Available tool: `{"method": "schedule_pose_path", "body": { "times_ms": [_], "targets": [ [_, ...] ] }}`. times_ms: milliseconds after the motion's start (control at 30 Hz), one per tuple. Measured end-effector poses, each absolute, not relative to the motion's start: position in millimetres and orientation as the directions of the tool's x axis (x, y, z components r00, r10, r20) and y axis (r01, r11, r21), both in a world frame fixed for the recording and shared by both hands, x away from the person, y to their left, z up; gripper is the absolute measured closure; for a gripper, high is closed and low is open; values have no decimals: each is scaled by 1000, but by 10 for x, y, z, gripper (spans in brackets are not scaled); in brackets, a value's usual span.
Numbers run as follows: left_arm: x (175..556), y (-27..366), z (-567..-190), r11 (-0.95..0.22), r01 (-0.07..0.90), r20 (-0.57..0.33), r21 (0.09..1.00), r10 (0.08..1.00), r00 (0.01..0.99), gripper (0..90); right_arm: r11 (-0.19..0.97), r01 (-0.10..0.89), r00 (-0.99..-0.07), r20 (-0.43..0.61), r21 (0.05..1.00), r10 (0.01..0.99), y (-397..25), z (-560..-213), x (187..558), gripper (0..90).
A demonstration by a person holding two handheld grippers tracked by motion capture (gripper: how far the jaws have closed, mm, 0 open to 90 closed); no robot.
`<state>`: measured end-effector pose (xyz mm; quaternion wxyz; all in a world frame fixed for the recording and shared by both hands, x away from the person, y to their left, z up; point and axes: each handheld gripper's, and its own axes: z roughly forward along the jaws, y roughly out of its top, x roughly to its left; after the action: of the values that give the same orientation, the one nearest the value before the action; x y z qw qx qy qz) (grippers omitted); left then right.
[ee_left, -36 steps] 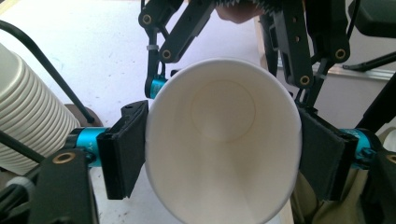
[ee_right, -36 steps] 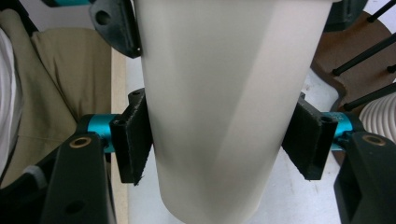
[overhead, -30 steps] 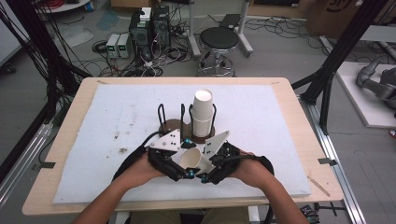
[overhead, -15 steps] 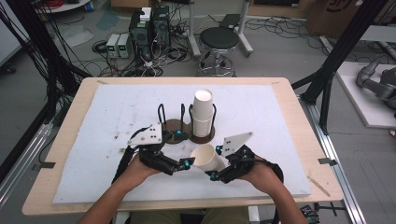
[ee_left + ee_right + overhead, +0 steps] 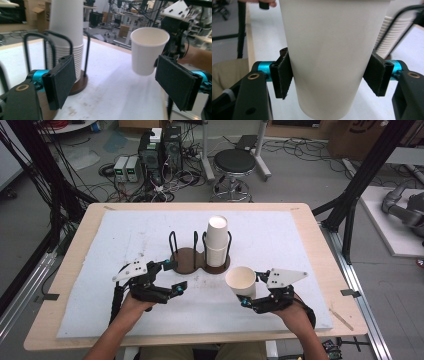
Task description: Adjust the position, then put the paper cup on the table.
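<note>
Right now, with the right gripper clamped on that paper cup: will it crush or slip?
The cup looks thin-walled and empty, so probably light and easily dented. The right gripper pinches its tapered side near the base, where it is likely stiffest. The smooth taper might slide down.

A pale wooden desk (image 5: 70, 285) topped with a white mat (image 5: 280, 245) stands on a grey concrete floor (image 5: 300, 180). Beyond its far edge sits a round black stool (image 5: 235, 161) on a chrome base, beside computer towers (image 5: 161, 145) and small grey boxes (image 5: 126, 168) amid tangled cables. Black frame posts (image 5: 367, 167) rise at both sides; a white platform (image 5: 387, 222) lies to the right.
</note>
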<state>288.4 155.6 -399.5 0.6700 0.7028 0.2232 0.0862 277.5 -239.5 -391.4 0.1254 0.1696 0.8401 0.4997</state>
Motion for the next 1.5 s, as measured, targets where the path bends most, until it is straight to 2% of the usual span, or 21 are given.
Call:
{"method": "schedule_pose_path", "body": {
  "times_ms": [133, 300, 433, 700, 1200, 1500],
  "targets": [
    [2884, 1647, -4065, -2, 172, -151, 985, 471, 869, 176, 392, 169, -885, -36, 904, 464, -2543, -3962, 2750, 317],
    [2899, 1743, -4090, -21, 97, -72, 995, 528, 846, 178, 333, 170, -852, -31, 927, 522, -2700, -3984, 2729, 316],
    [2910, 1850, -4100, -18, 118, -88, 993, 556, 827, 175, 297, 167, -819, -36, 940, 572, -2826, -4003, 2703, 314],
    [2921, 2099, -4143, 77, 140, -158, 987, 613, 774, 154, 259, 175, -767, -33, 950, 641, -3011, -4023, 2681, 310],
    [2904, 2100, -4140, 44, 129, -129, 991, 611, 781, 164, 206, 168, -736, -16, 964, 676, -3127, -3988, 2627, 309],
    [2917, 2103, -4176, 47, 146, -144, 988, 607, 781, 164, 190, 171, -701, -16, 967, 713, -3105, -4004, 2756, 309]
  ]
}}
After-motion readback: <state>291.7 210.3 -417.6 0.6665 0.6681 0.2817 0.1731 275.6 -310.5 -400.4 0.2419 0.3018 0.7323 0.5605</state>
